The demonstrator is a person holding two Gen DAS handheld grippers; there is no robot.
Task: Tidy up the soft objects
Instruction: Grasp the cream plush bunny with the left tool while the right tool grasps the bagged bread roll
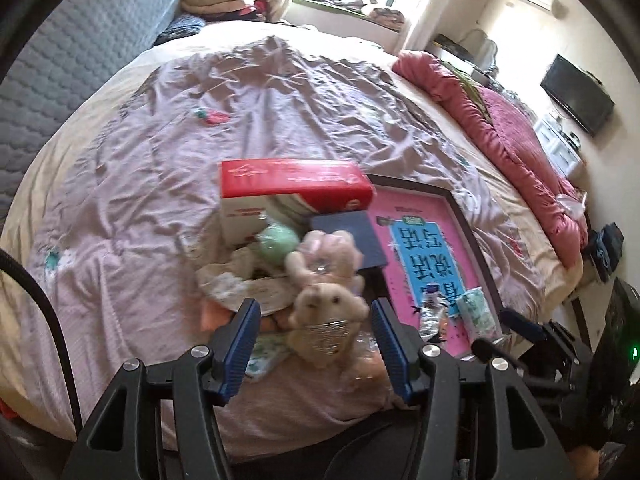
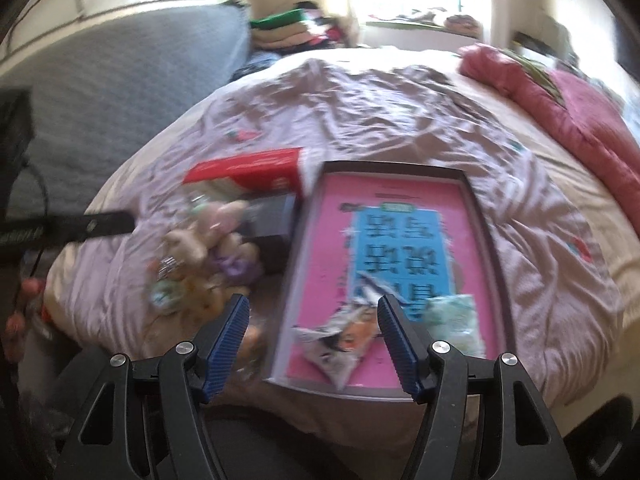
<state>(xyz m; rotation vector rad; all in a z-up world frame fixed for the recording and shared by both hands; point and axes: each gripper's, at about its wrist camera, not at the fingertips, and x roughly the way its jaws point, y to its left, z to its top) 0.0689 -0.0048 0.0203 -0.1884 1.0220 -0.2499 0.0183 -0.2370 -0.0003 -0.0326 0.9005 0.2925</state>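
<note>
Both grippers hover over a bed with jaws apart and nothing held.

In the left wrist view, the left gripper (image 1: pixel 316 344) has its jaws spread; a beige plush toy (image 1: pixel 328 316) shows in the gap between them, and neither pad touches it. Just beyond, at 12 o'clock, a pink plush toy (image 1: pixel 328 252) and a green soft ball (image 1: pixel 276 242) lie in the same heap on the lilac bedsheet (image 1: pixel 160 160). A red-and-white box (image 1: pixel 292 184) stands behind the heap. In the right wrist view, the right gripper (image 2: pixel 314 332) has its jaws spread over the near end of a dark tray (image 2: pixel 476 216) lined in pink, where a crumpled packet (image 2: pixel 340 344) and a green-patterned pouch (image 2: pixel 456 320) lie. A pink quilt (image 2: pixel 560 112) lies bunched at 2 o'clock, far off.
</note>
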